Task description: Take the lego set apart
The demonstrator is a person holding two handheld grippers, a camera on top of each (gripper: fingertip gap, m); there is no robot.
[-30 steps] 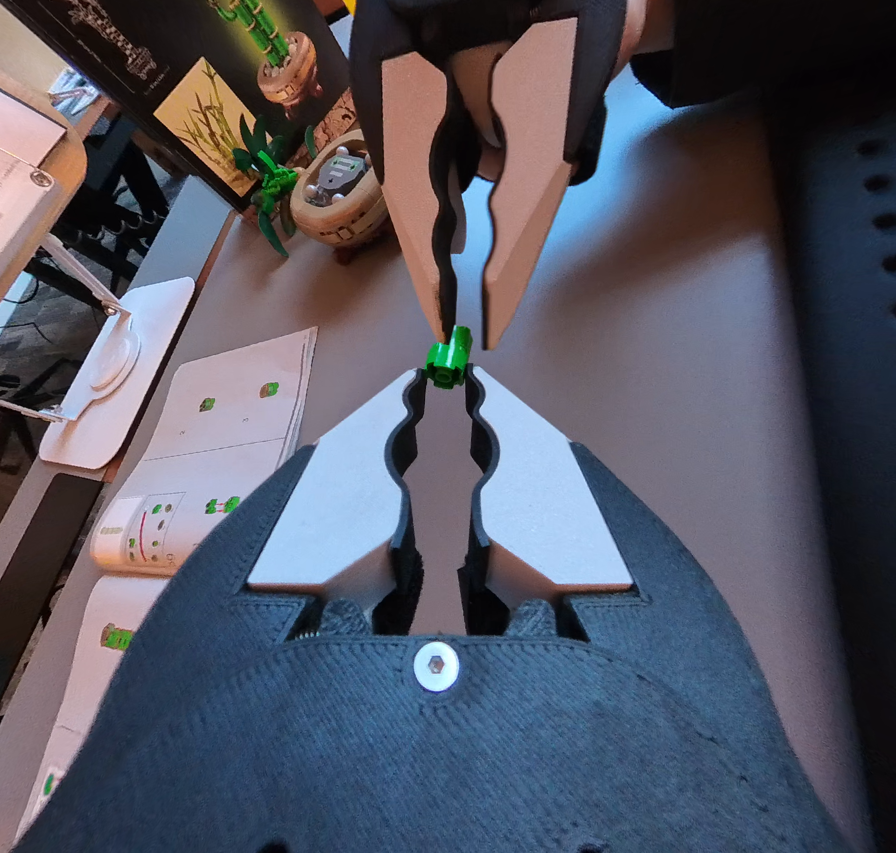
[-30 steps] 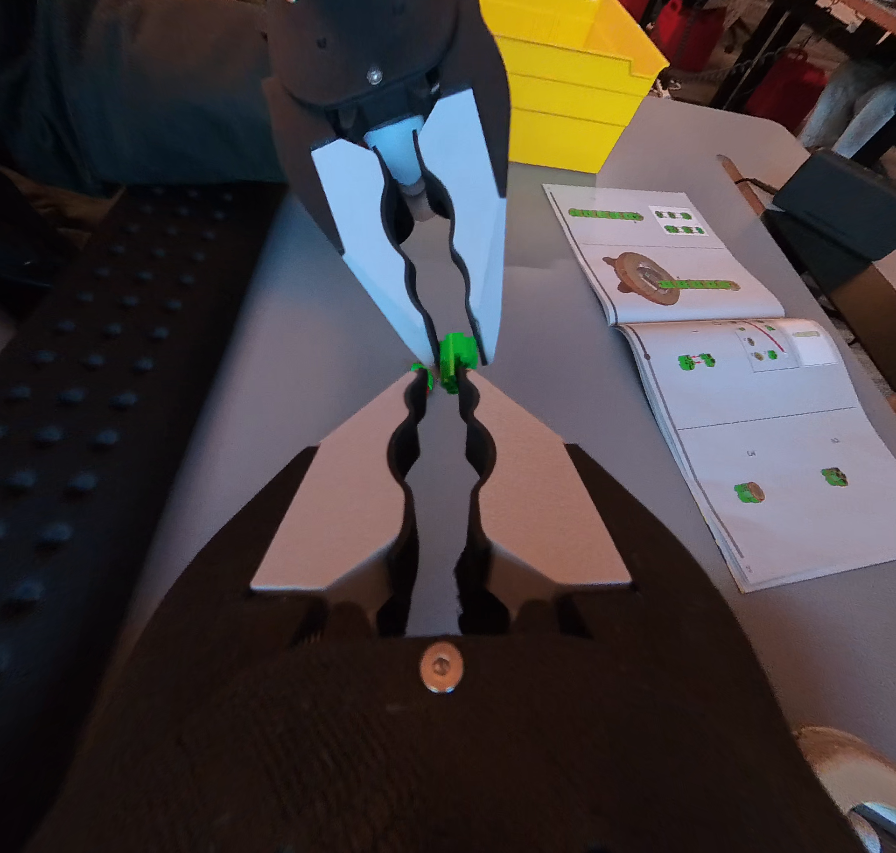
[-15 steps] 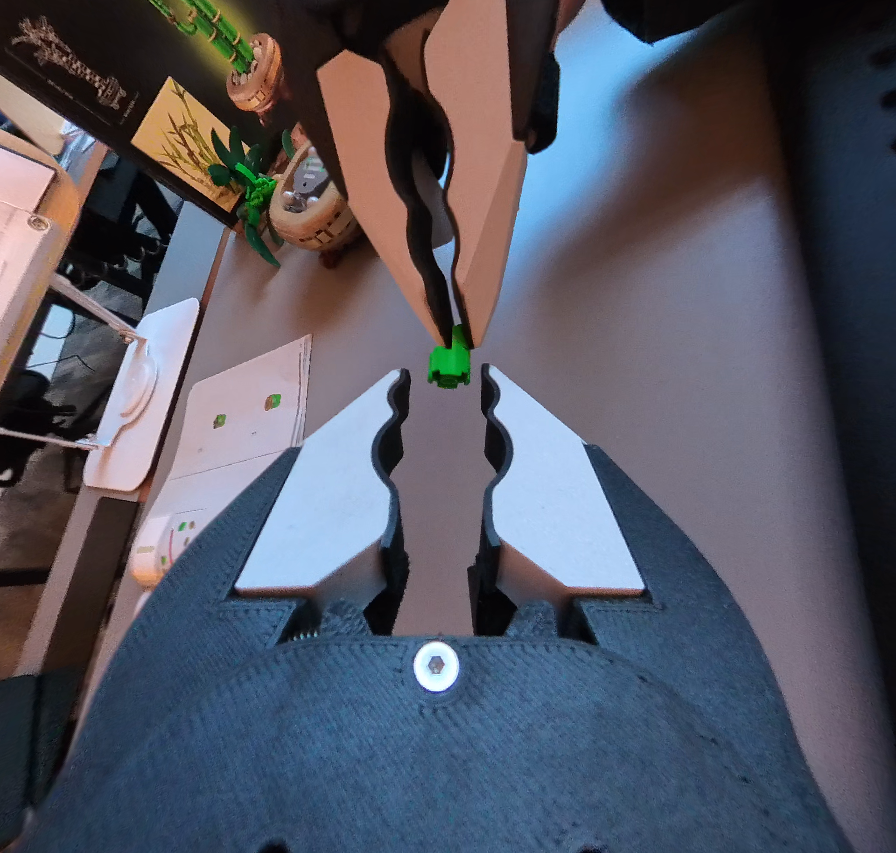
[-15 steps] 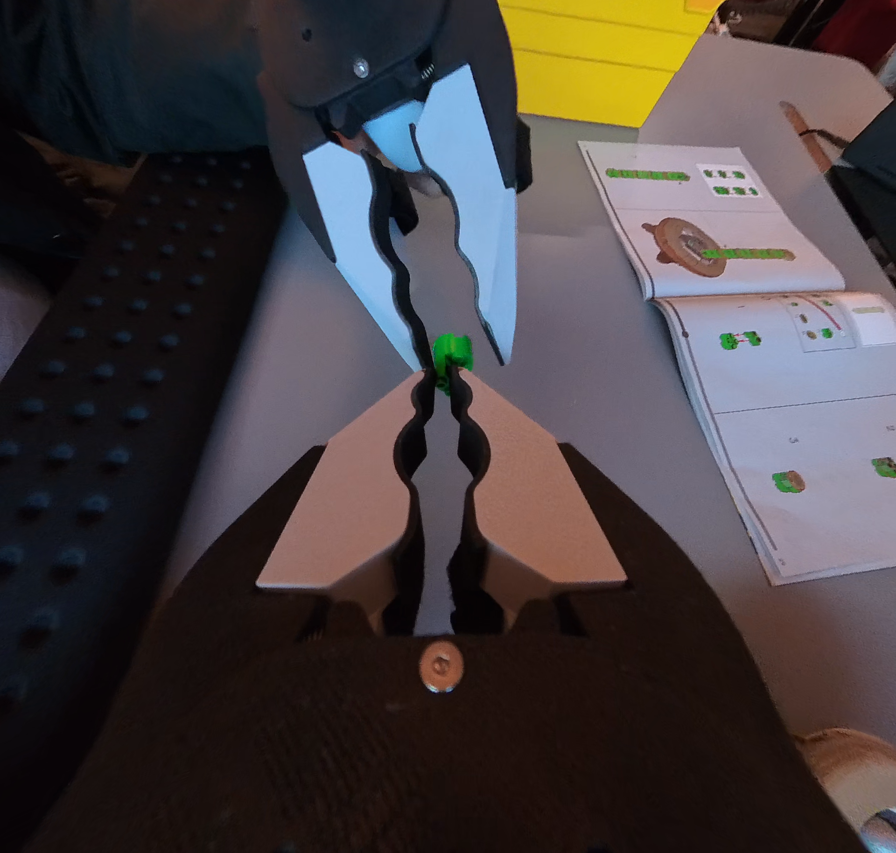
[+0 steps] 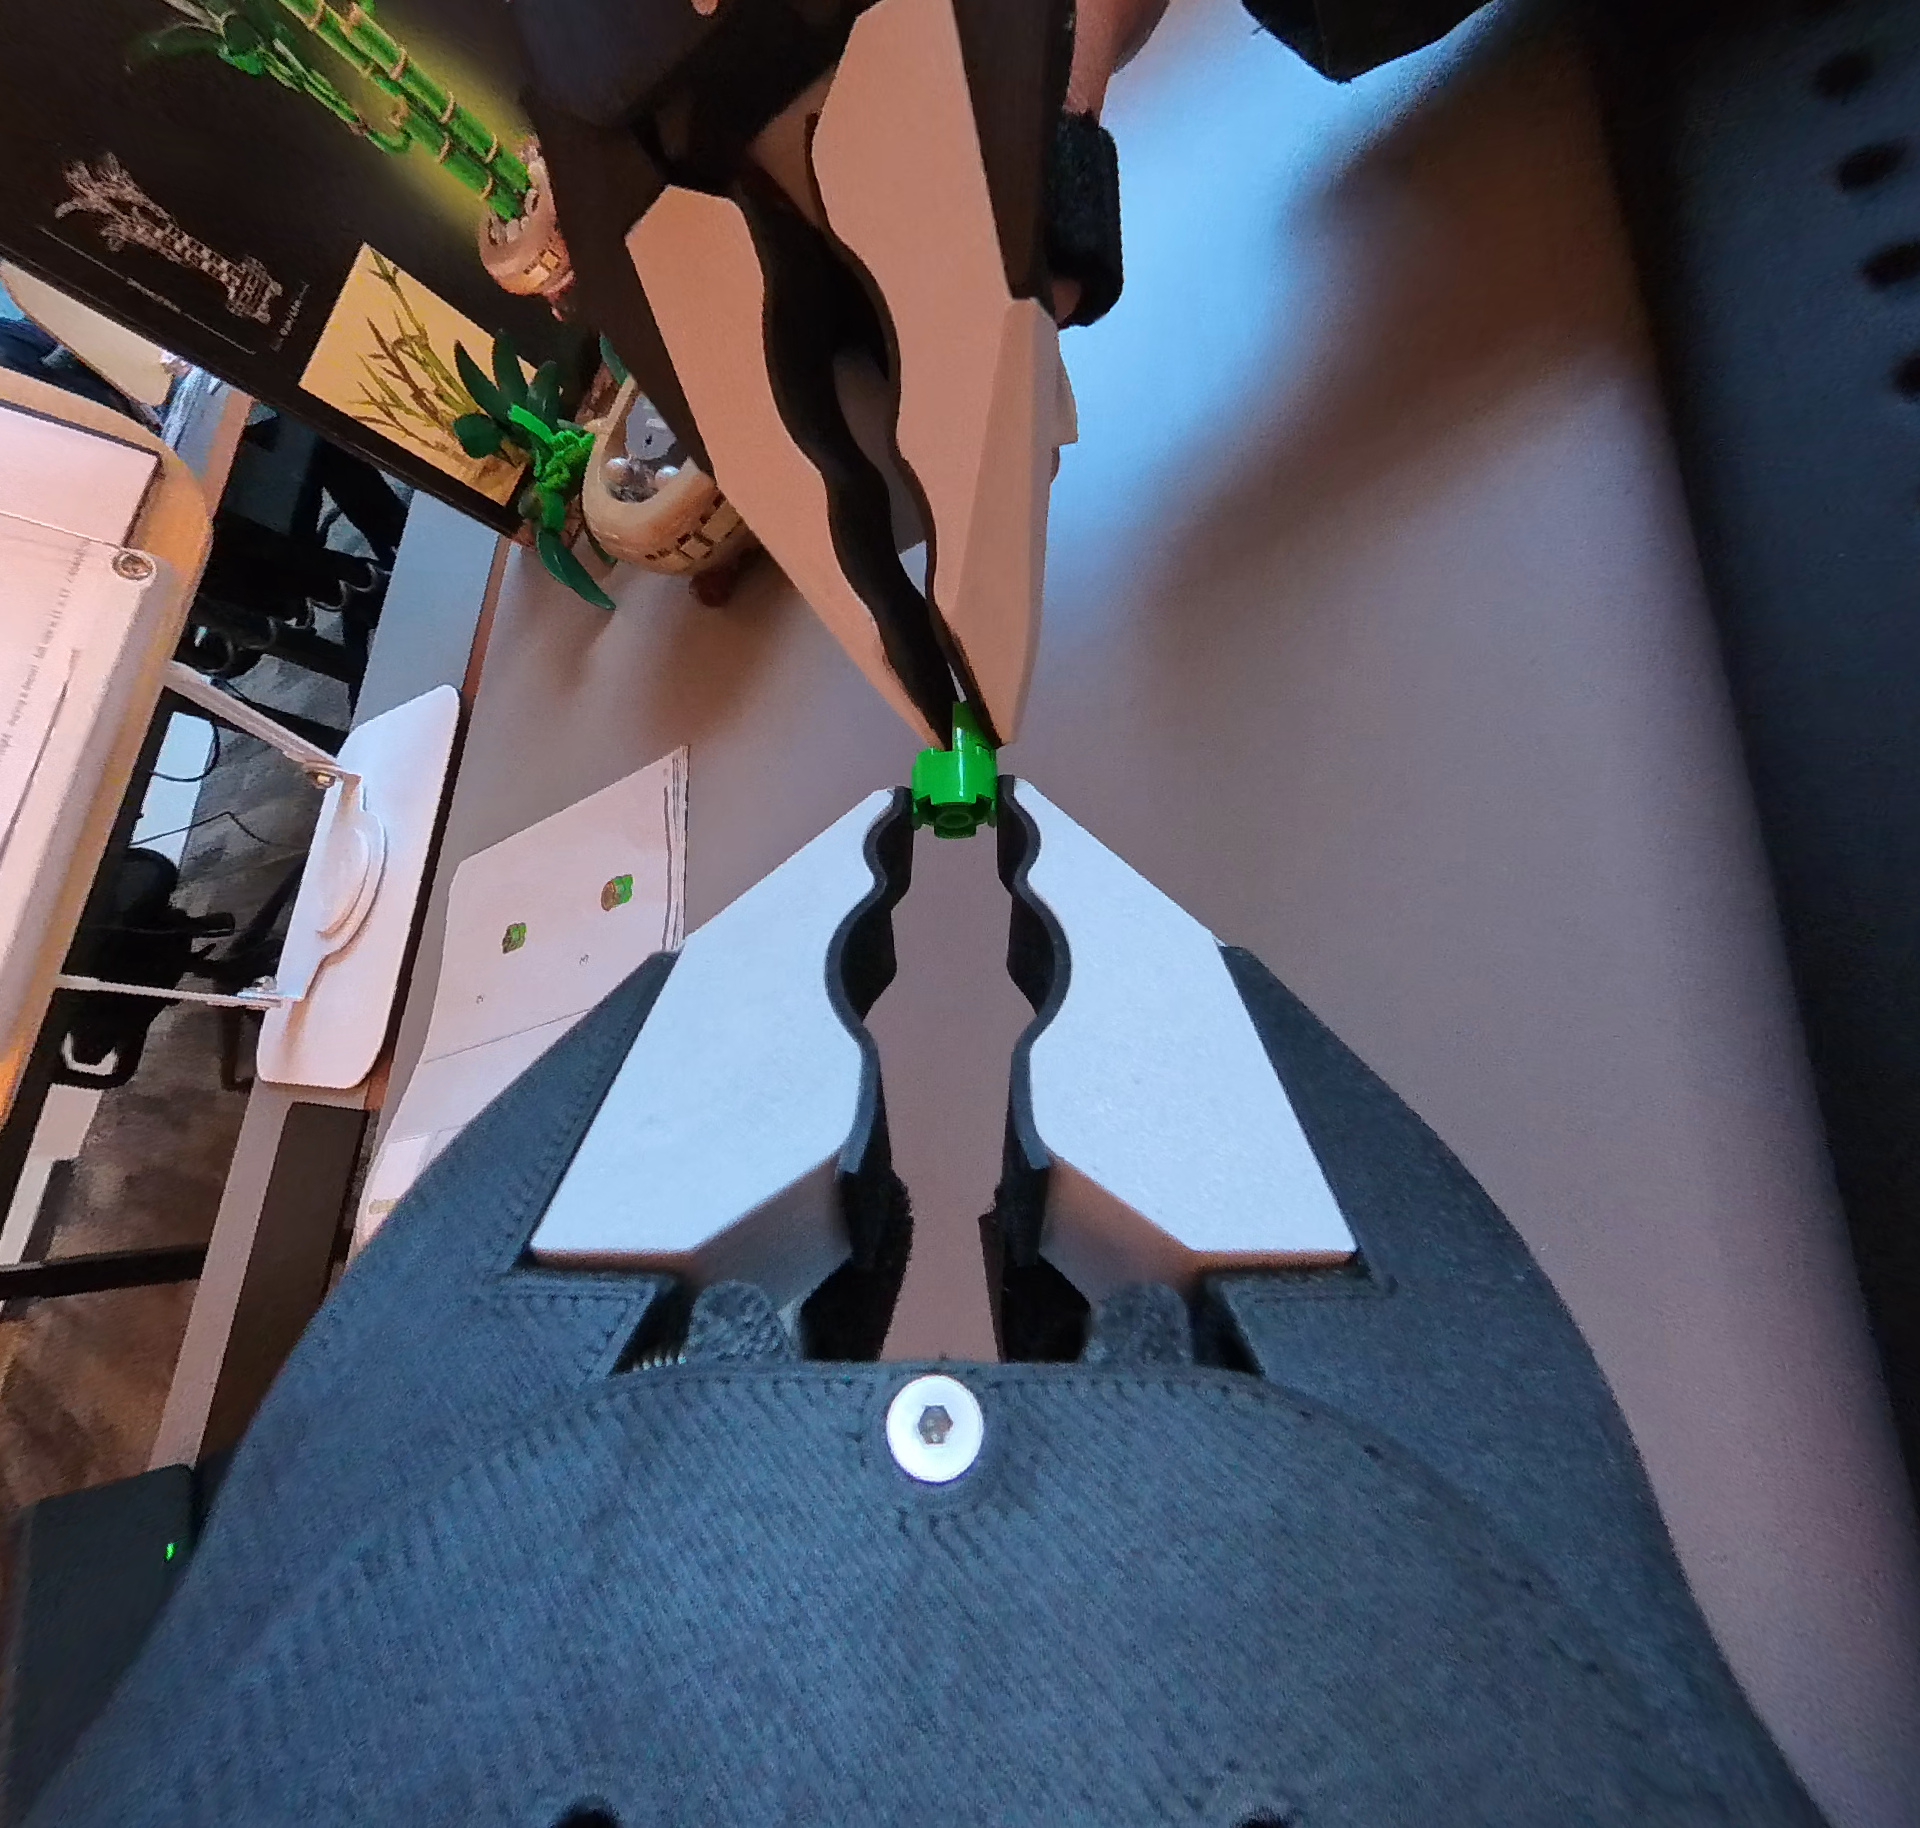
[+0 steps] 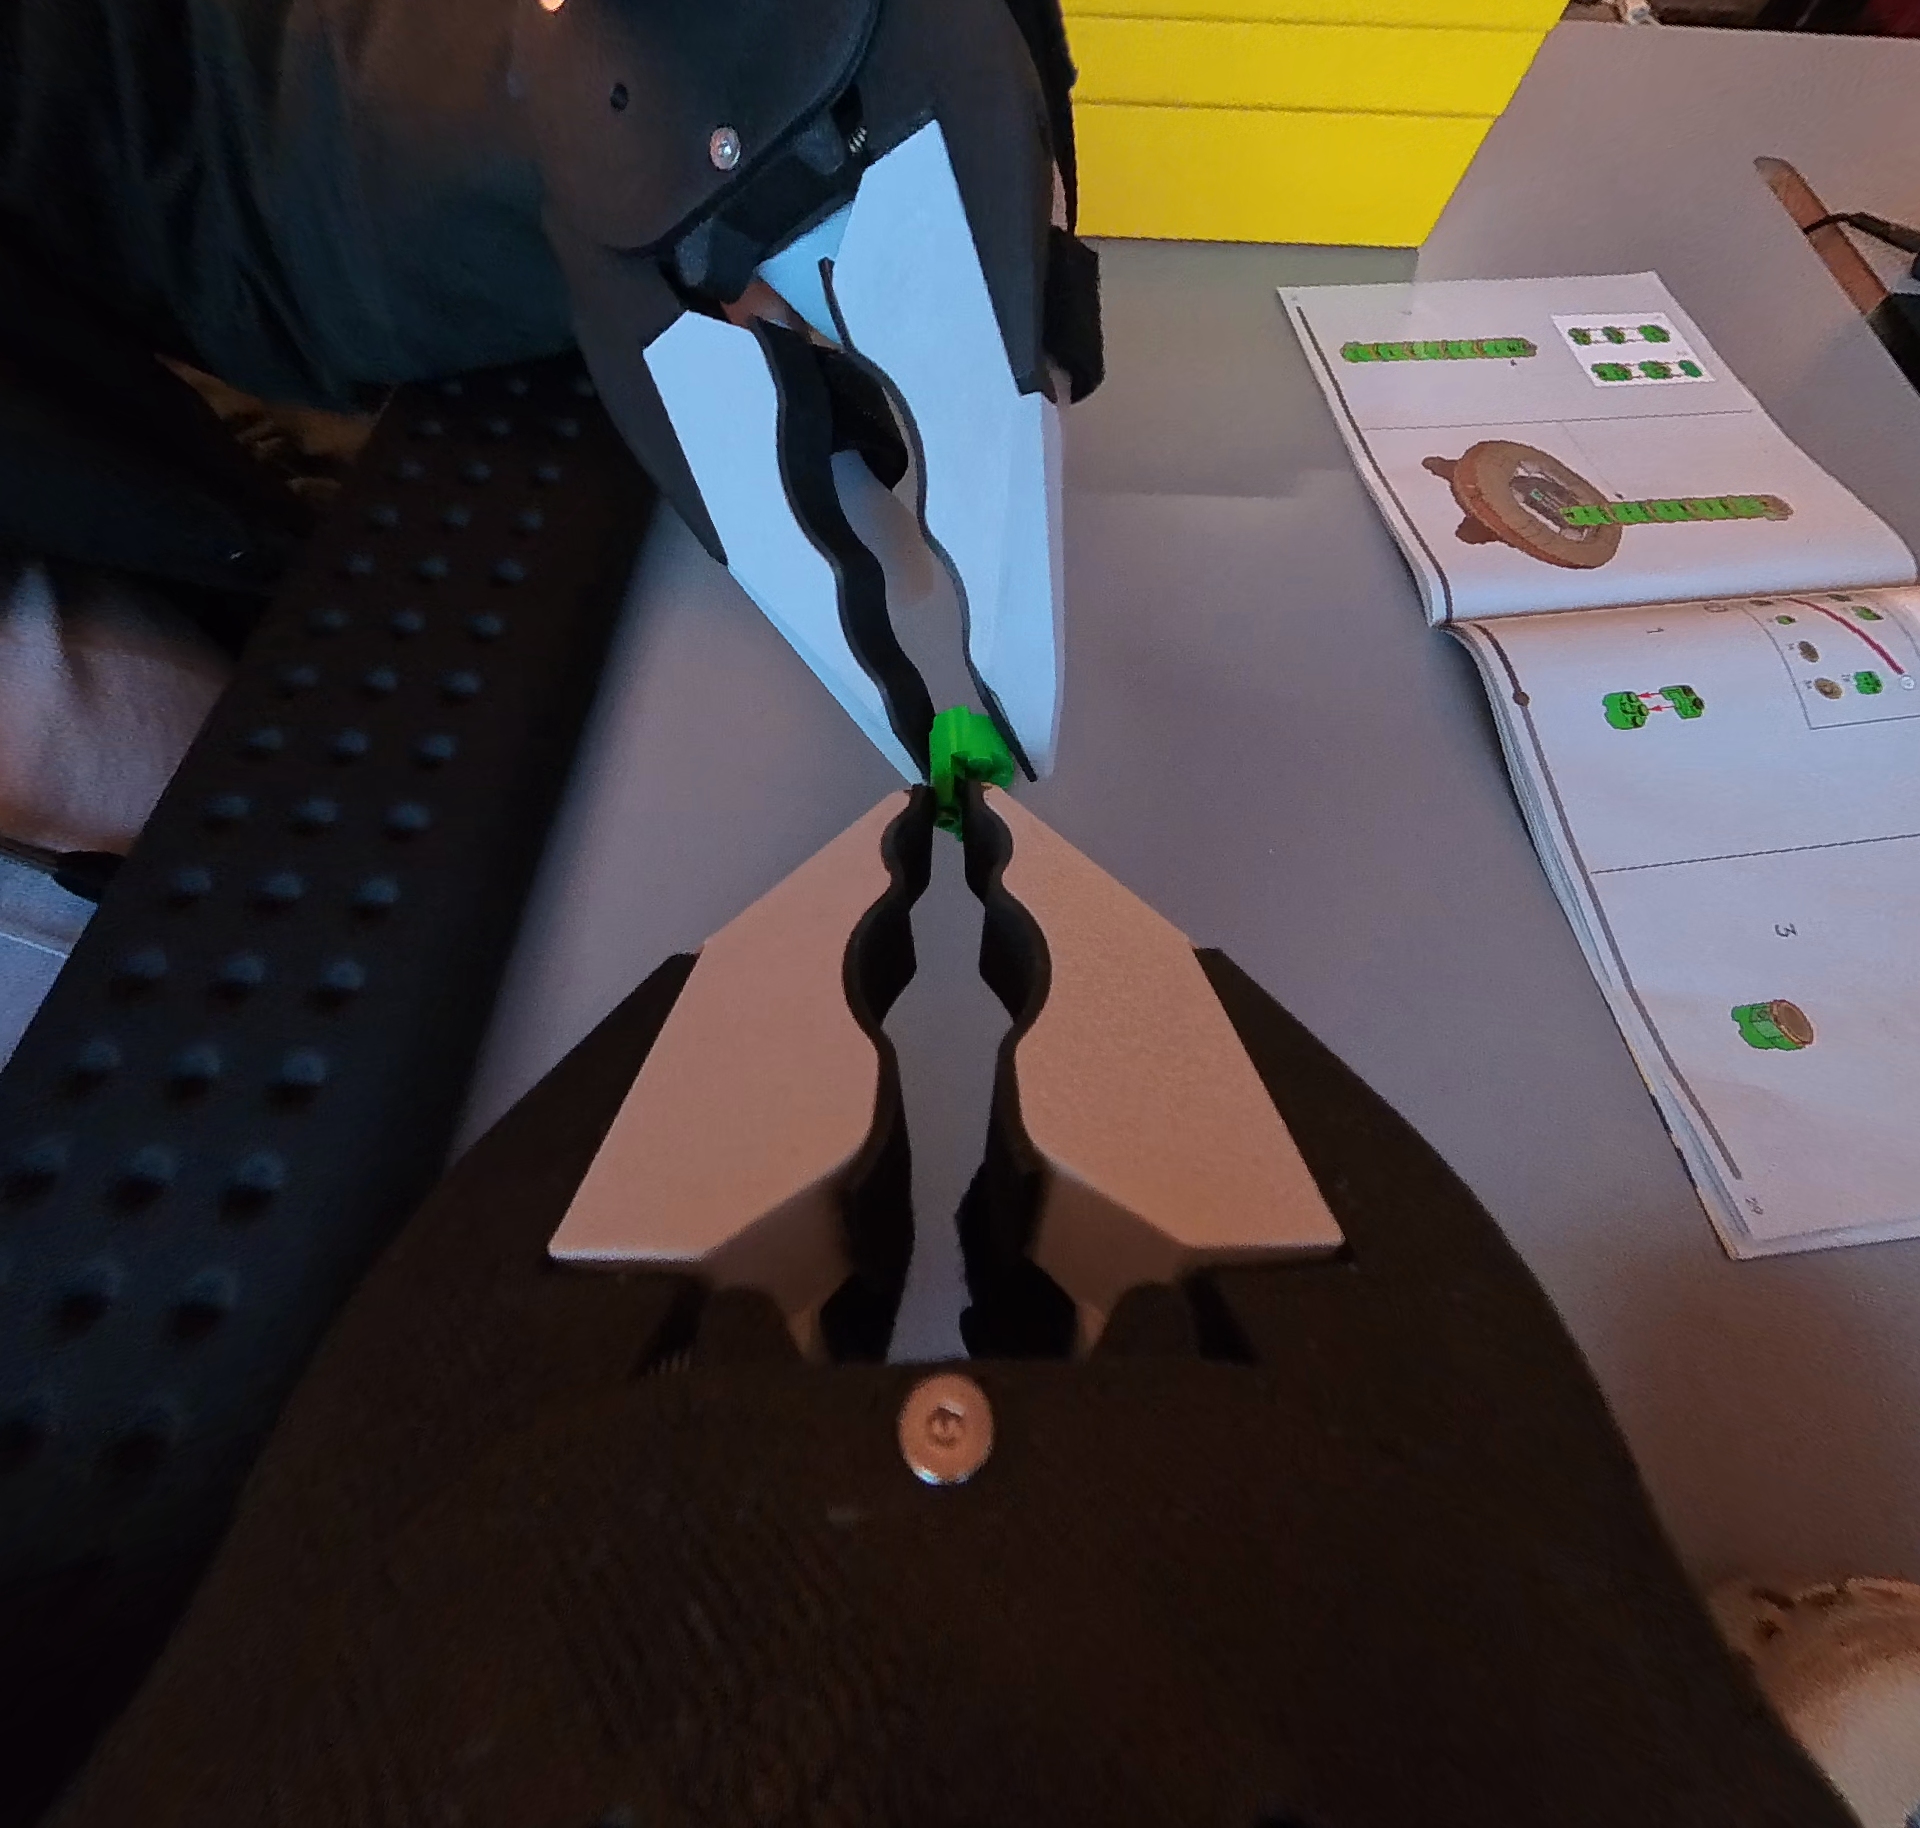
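Observation:
A small bright green lego piece (image 5: 951,786) hangs in the air above the grey table (image 5: 1351,843), held from both ends. My left gripper (image 5: 954,810) is shut on its round lower part. My right gripper (image 5: 974,731) comes down from above and is shut on its narrow upper part. In the right wrist view the green piece (image 6: 961,748) sits between my right gripper (image 6: 948,810) at the bottom and my left gripper (image 6: 977,768) reaching in from the top. The two grippers meet tip to tip.
A tan lego pot with green leaves (image 5: 665,521) stands at the back left by the set's dark box (image 5: 260,168). An open instruction booklet (image 6: 1662,739) lies on the table, a yellow bin (image 6: 1299,64) behind it. A black studded mat (image 6: 260,843) runs along the table edge. My left and right fingertips are right by each other.
My left gripper opened off the green piece half a second ago and has now shut on it again. My right gripper stayed shut on it and tilted a little.

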